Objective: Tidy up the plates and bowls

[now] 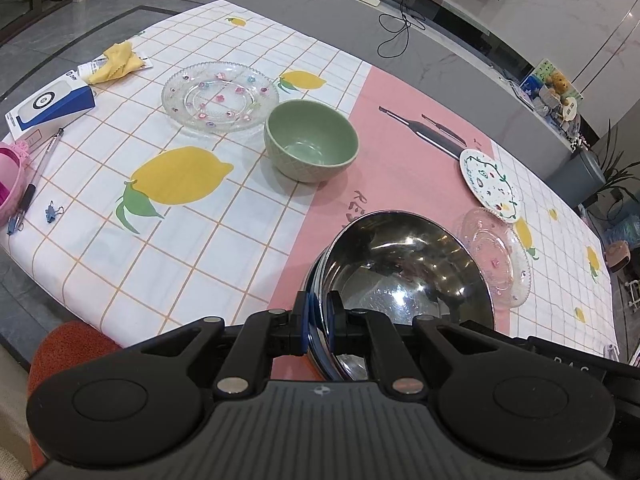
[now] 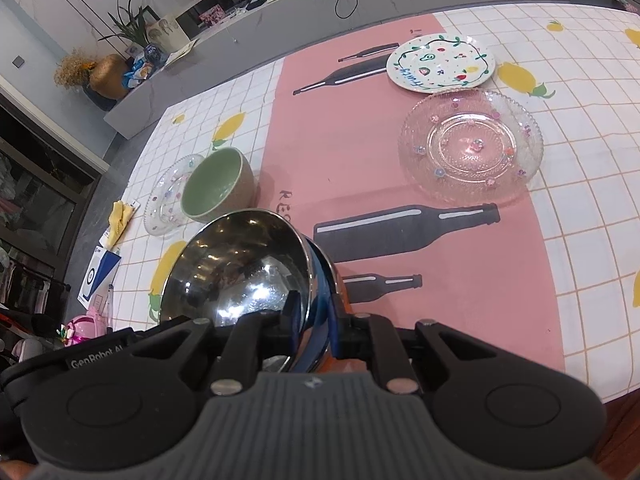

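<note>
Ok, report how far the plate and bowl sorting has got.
Done: nothing stacked yet. In hand: both the left gripper and right gripper clamp the steel bowl by its rim. Left: green bowl, two glass plates and painted plate lie apart.

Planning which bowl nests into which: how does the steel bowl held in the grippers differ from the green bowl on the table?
The shiny stainless steel bowl is mirror-like metal; the matte green ceramic bowl has a textured outer wall. The steel one looks wider and shallower, the green one deeper. The steel bowl is tilted, its rim clamped by the left gripper and right gripper; the green bowl sits upright, ungripped. Both are round and empty.
</note>
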### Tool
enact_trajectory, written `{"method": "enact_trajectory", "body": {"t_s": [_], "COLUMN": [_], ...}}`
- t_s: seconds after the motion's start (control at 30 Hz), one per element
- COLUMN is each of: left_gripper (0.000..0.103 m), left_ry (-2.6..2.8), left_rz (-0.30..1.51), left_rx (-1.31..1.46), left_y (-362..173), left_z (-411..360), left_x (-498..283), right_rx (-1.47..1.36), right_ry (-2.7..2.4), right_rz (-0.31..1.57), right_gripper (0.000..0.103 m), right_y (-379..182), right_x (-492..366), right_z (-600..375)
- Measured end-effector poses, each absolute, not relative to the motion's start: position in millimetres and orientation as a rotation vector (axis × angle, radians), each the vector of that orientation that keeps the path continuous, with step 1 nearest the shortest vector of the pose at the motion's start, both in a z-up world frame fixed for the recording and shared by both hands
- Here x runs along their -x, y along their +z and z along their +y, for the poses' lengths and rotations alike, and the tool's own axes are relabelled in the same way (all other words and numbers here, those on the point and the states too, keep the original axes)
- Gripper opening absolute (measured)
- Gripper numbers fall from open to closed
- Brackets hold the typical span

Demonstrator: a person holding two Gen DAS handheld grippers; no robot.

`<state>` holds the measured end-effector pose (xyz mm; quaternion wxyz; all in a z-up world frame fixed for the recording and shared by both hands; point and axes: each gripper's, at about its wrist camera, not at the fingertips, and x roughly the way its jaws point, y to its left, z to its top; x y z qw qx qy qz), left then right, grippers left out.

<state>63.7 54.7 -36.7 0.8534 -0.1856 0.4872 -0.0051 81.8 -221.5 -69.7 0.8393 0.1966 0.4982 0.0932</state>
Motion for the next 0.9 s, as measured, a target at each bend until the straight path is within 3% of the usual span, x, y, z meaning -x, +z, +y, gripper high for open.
{"method": "enact_trajectory", "body": {"t_s": [0.43, 0.63, 0.7, 0.9], "left_gripper": [0.013, 0.021, 0.023, 0.026], "left_ry": [-0.014, -0.018, -0.020, -0.028], "left_rz": [1.043, 1.015, 0.992, 0.935], "left_rx": [0.391, 0.364, 0.352, 0.341], "left_y": [-40.0, -32.1, -26.5, -11.9], "left_z": [53.9, 54.3, 55.8, 66.7], "left_x": [-68.6, -67.1, -66.0, -71.9], "right_rx": [-0.417, -0.421, -0.414, -0.402], "right_ry": [0.187, 0.192, 0.191, 0.197], "right_rz": [1.064, 1.055, 1.047, 1.011], "right_gripper": [0.012, 0.017, 0.024, 0.028], "right_y": [-73.8, -70.3, -67.4, -55.7], "right_x": [-85.5, -85.5, -85.1, -89.2], "right_z": [-220.7, -221.9, -221.8, -221.7]}}
